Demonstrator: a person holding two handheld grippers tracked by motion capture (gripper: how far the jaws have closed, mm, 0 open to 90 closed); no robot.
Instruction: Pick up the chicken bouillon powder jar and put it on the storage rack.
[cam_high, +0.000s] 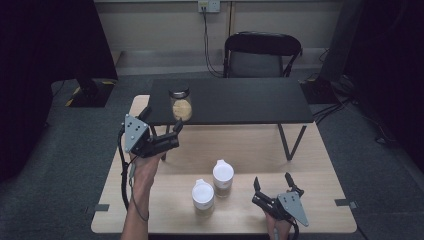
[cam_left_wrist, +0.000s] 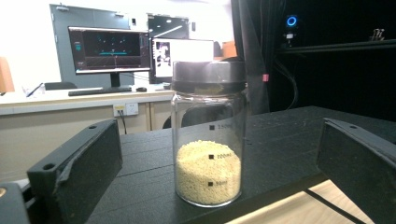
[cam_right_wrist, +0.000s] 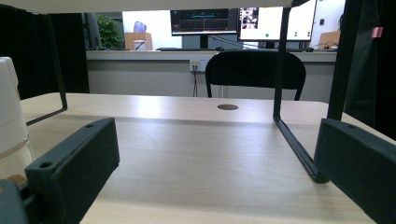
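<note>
The glass jar (cam_left_wrist: 208, 135) stood near the left front edge of the black shelf (cam_left_wrist: 289, 140), part filled with pale grains under a dark lid (cam_left_wrist: 208, 75). The left gripper (cam_high: 162, 131) hovered before it, jaws spread wide. It looked rigid, smooth, breakable and moderately heavy, best squeezed around the body below the lid. The right gripper (cam_high: 273, 186) rested low over the wooden table (cam_right_wrist: 196, 140), jaws also apart.

A white-capped container (cam_right_wrist: 10, 112) is cut off at the left edge of the right gripper view, while printed level marks on the glass jar (cam_left_wrist: 208, 140), centre frame in the left gripper view, blur beyond reading.
</note>
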